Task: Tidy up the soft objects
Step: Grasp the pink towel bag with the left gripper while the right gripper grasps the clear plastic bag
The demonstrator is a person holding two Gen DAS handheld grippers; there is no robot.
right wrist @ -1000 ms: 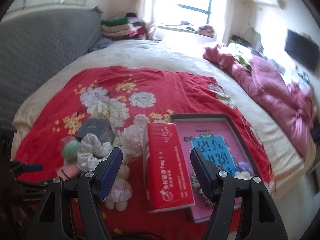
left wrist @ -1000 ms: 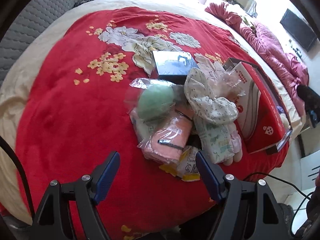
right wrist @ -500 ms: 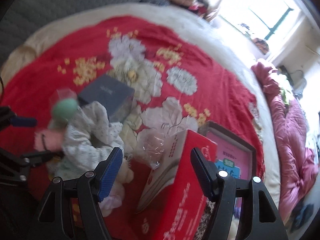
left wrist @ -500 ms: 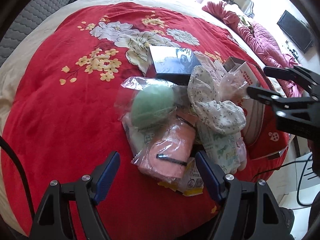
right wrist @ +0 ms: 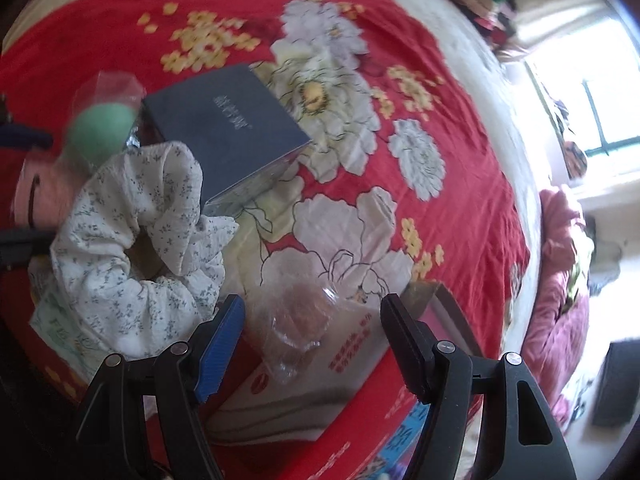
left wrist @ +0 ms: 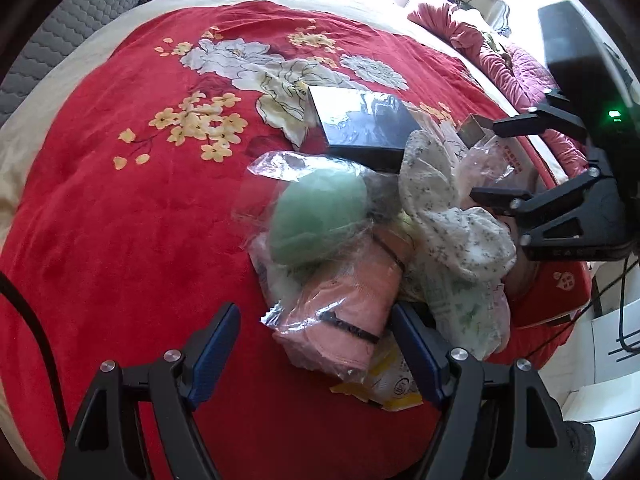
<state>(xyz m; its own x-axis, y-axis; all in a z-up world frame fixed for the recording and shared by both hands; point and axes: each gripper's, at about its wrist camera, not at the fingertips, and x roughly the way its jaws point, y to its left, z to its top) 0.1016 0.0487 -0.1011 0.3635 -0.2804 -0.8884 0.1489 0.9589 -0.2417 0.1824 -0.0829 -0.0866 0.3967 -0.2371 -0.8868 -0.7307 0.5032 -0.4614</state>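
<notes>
A heap of soft goods lies on a red floral blanket (left wrist: pixel 120 220), toward its right, near edge. The left gripper (left wrist: pixel 316 344) hangs over the near side of the heap, fingers spread and empty, with a bagged pink cloth (left wrist: pixel 344 304) lying between and just beyond the tips. Behind it sits a green sponge (left wrist: pixel 316 220) in a loose clear bag, and to the right a white floral scrunchie (left wrist: pixel 452 216) draped across other packets; a yellow packet (left wrist: pixel 392 388) shows beneath. The right gripper (right wrist: pixel 312 344), likewise spread with nothing held, is poised over a crumpled clear bag (right wrist: pixel 296 328) resting on a red carton (right wrist: pixel 304 392); the scrunchie (right wrist: pixel 132 240) lies to its left. A dark blue box (right wrist: pixel 224 128) stands at the far side of the heap, touching it. All the soft pieces should be light and yielding; the plastic wraps are likely slippery and will crumple, so a pinch across the cloth's bulk, not the loose film, seems safest. The scrunchie offers its gathered ring as a hold. Open blanket lies to the left and far side; the bed edge on the right is close, and the two grippers stand near one another there.
</notes>
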